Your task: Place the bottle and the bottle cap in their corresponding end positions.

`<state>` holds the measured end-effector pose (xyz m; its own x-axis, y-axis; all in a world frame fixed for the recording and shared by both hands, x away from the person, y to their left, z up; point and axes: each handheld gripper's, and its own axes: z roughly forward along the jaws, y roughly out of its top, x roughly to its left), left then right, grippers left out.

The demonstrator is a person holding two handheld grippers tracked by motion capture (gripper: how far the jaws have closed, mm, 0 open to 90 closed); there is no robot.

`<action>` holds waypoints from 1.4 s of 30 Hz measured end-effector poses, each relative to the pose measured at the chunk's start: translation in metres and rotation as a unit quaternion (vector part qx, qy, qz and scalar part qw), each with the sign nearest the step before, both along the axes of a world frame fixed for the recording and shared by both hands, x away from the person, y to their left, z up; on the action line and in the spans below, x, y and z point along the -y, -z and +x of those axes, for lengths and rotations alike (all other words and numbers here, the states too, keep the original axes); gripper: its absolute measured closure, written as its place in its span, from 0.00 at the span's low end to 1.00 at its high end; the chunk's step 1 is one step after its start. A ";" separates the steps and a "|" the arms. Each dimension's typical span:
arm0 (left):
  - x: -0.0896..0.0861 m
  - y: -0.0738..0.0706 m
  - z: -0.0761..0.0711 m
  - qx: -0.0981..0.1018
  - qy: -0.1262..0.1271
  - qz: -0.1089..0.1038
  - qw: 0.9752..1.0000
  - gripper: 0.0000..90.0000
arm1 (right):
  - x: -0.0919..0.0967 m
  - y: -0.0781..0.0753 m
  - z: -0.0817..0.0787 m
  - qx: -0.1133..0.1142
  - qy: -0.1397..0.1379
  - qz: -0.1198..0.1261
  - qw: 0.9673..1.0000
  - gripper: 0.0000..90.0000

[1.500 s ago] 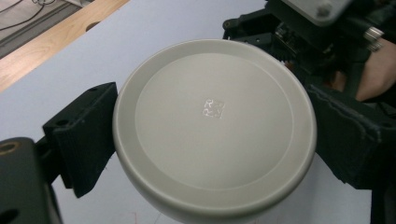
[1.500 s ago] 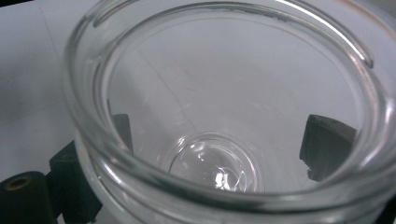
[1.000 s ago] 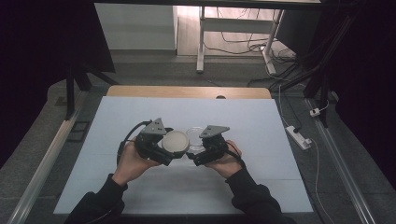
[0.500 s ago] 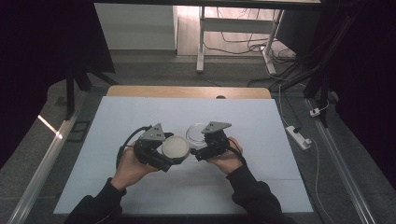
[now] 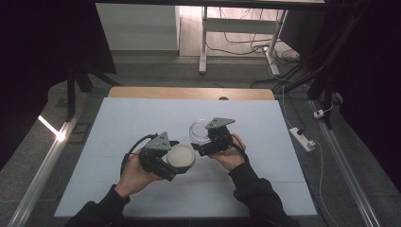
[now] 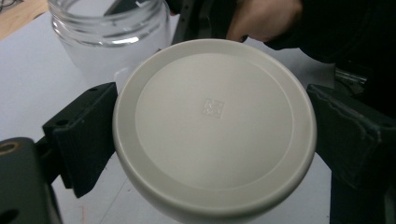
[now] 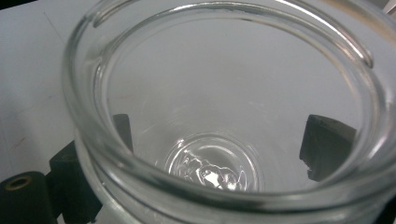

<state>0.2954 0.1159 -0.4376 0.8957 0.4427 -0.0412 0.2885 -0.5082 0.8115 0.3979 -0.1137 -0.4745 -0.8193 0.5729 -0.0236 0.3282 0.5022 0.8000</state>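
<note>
1. Left gripper (image 5: 176,161): jaws closed on the lid (image 6: 214,126), one on each side of its rim, as the left gripper view shows. Lid is off-white, round and flat, with a small embossed square at its centre. Its flat top faces the camera.
2. Right gripper (image 5: 201,149): jaws clamp the jar (image 7: 219,116) from opposite sides; both pads are visible through the glass in the right gripper view. Jar is clear, empty, with a threaded neck and open mouth.
3. Position, high view: both things sit over the middle of the table (image 5: 118,123), toward the near half. Lid (image 5: 181,157) lies just left of and nearer the person than the jar (image 5: 201,132). They are apart, with a small gap between them.
4. Key relation: from the left gripper view, the jar (image 6: 109,32) stands beyond the lid's far-left edge, mouth up. Lid face appears tilted toward the camera, not level with the mouth; exact tilt cannot be read.
5. Judgement: lid is off and the two are separated. If capping is intended, the lid must travel right and away, then level over the mouth. The left hand (image 5: 135,175) carries the moving part; the right only steadies.
</note>
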 end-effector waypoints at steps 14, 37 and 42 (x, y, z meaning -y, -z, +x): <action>0.008 0.018 -0.002 0.002 0.017 0.005 1.000 0.09 | -0.010 -0.002 0.017 0.005 0.005 0.002 1.000 0.07; 0.021 0.057 0.015 -0.010 0.019 0.005 1.000 0.09 | -0.029 0.011 0.046 0.004 0.025 -0.007 1.000 0.07; 0.027 0.066 0.016 -0.007 0.022 0.012 1.000 0.09 | -0.032 0.015 0.052 0.004 0.030 -0.009 1.000 0.07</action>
<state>0.3118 0.0889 -0.5040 0.9138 0.4036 -0.0443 0.2769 -0.5396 0.7951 0.4502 -0.0813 -0.4899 -0.7838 0.6196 -0.0410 0.3510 0.4966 0.7938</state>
